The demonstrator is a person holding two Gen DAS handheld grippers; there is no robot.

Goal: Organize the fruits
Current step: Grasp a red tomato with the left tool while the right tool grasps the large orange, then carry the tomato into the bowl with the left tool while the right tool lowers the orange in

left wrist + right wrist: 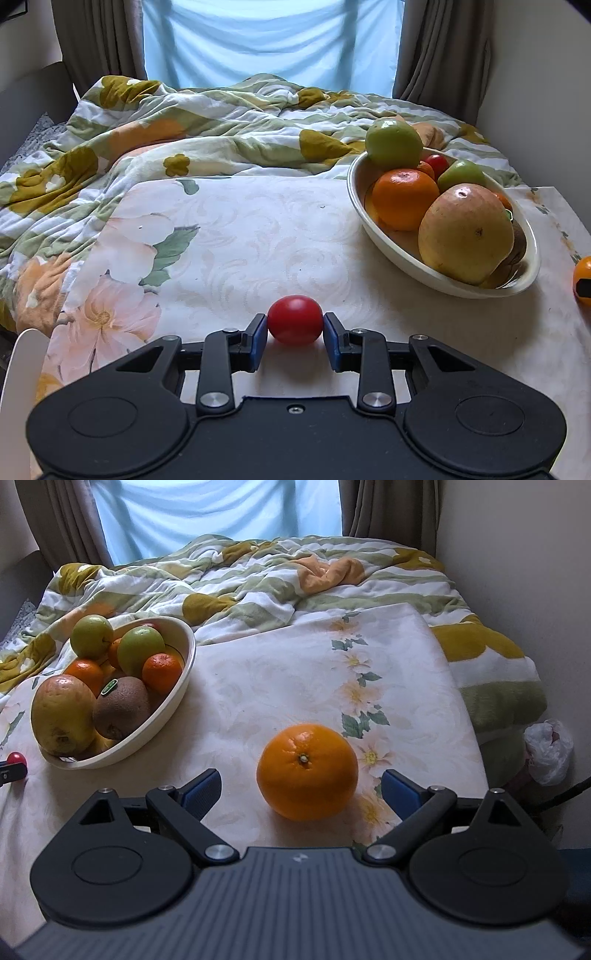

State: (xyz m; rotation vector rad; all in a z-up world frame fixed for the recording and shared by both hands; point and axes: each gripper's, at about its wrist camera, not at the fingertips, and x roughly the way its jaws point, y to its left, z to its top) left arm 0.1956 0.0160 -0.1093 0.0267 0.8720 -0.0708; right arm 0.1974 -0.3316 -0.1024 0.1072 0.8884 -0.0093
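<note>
So the desk (pixel 258 229) has a floral cloth on it and it's shoved right up against a bed, with a rumpled green, white and mustard blanket (pixel 184 122) bunched along the far edge. No real gap between the two, the blanket just spills up to the cloth. On the right the desk's corner sits near a plain wall (pixel 517 572), and a crumpled white plastic bag (pixel 548 751) is wedged down in that slot.

The cream oval bowl (pixel 406 262) takes up the middle-far part, already loaded: a big yellowish apple (pixel 465 232), an orange (pixel 404 199), two green apples, a kiwi (pixel 122 709) with a sticker, a couple of small mandarins. It's piled above the rim.

Open room is mostly the wide bare stretch of cloth to the left of the bowl and the near strip in front of it.

The left gripper (pixel 295 328) is low at the near edge, and its blue fingers (pixel 258 336) are pinching a small red tomato (pixel 294 319) that rests on the cloth, one pad on each side. The right gripper (pixel 303 790) is near the right side with its fingers (pixel 201 792) spread wide around a loose orange (pixel 307 771), stem end up, gaps showing on both sides so nothing is touching it.

Behind the bed there's a window with a pale blue drape (pixel 273 40) and brownish curtains (pixel 443 51) either side.
</note>
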